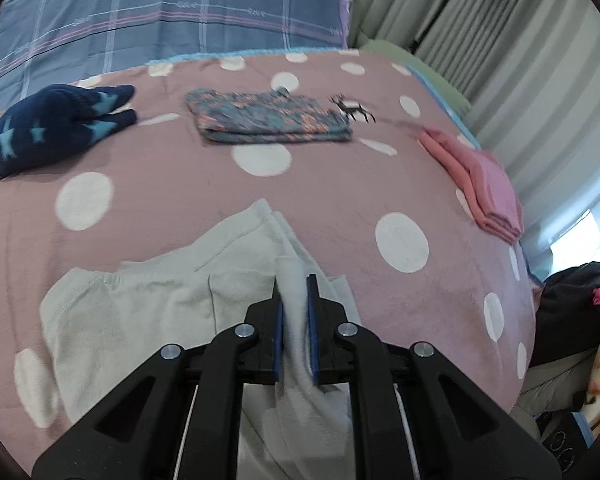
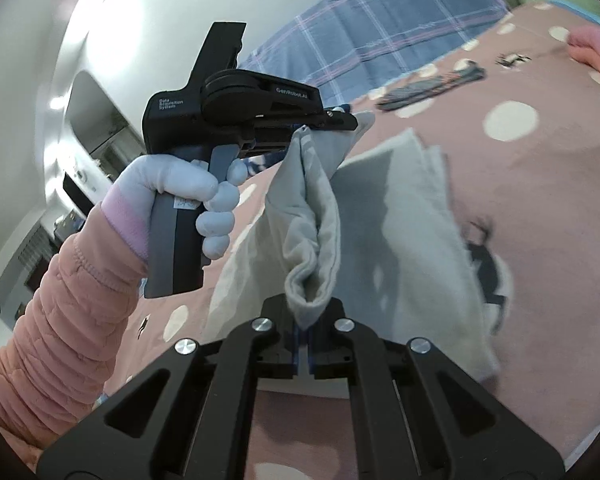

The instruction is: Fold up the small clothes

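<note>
Grey garment [image 1: 148, 296] hangs lifted off the bedspread [image 1: 172, 168], pinched by left claw [image 1: 296, 292] and right claw [image 2: 304, 328].

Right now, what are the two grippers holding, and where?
Both hold the grey garment. The left gripper pinches a bunched fold; the right gripper pinches its lifted edge.

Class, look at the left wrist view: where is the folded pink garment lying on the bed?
The folded pink garment lies at the right edge of the polka-dot blanket, right of the folded patterned garment and near the curtains.
</note>
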Available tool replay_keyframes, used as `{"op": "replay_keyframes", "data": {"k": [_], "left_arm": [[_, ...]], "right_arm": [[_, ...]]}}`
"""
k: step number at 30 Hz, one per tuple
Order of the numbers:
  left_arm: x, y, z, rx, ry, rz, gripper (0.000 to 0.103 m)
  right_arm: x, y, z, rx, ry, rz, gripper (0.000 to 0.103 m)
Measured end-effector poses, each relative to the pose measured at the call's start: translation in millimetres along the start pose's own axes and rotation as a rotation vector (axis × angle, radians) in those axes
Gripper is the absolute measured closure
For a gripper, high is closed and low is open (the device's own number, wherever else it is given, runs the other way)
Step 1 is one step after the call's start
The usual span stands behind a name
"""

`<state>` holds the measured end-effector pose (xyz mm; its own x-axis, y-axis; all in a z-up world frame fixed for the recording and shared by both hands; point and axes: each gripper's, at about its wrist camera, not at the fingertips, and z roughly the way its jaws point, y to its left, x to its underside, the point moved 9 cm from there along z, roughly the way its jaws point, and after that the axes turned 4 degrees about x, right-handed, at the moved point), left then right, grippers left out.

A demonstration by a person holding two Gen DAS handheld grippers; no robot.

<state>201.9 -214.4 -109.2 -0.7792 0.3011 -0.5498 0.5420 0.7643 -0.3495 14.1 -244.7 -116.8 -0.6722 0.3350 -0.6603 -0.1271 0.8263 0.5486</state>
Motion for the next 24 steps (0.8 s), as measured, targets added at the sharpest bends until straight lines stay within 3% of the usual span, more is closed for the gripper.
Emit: {"op": "replay_keyframes", "data": {"k": [6,16,18,21,23,24], "left_arm": [[6.1,-12.8,36.1,-0.044,0.042,0.031,0.093],[4.9,-21.9,59.5,-0.084,0.033,0.041,0.093],[9.4,-25.5,64.7,-0.079,0.055,0.064,0.087],[8.2,-34.3,49.0,-0.008,0.077,0.068,0.080],[-2.8,-40.5,15.3,0.007,0.028,0.099,0.073],[-6.4,-44.1,-4.4,-0.003,-0.011,0.130,0.063]], "right_arm": [[5.8,-22.8,-2.0,0.033,0.013,0.041,0.100],[1.8,-42.7,3.4,0.032,0.012,0.096,0.101],[14.5,-36.8,-1.0,0.041,0.024,0.111,0.101],[33.0,-42.5,1.2,0.044,0.079,0.154,0.100],[41.0,-44.2,2.6,0.050,0.099,0.162,0.100],[43.1,-44.1,2.4,0.051,0.103,0.163,0.100]]}}
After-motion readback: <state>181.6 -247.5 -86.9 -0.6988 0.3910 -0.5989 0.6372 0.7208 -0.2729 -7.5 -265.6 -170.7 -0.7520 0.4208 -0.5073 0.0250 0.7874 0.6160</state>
